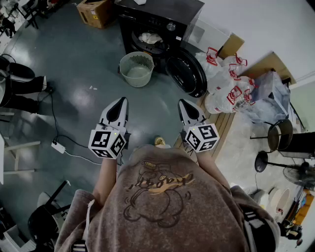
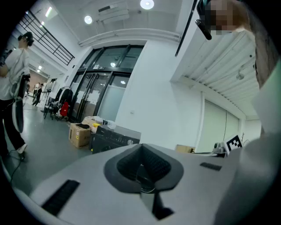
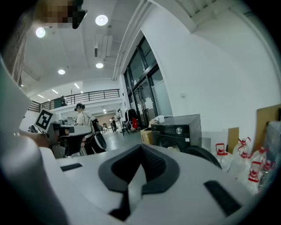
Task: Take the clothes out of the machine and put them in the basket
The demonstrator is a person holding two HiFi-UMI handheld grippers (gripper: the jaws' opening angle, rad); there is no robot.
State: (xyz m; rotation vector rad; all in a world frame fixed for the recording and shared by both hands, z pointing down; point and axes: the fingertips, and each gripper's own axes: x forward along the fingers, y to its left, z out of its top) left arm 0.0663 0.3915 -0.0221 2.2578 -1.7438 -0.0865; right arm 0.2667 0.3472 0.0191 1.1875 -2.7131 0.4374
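Left tool (image 1: 119,106): hovering lower centre-left of the head view, jaws pressed together, pinching nothing.
Basket (image 1: 136,69): standing on the floor, upper centre, just in front of the machine (image 1: 162,15).
Clothes (image 1: 150,37): lying inside the machine's drum, top centre; door (image 1: 187,74) hanging open.
Right tool (image 1: 186,107): hovering lower centre-right, jaws pressed together, pinching nothing.

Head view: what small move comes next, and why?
Probably step toward the washing machine: its door is open, clothes show inside, the basket stands in front, and the left hand-held gripper and right hand-held gripper are shut, empty, far off.
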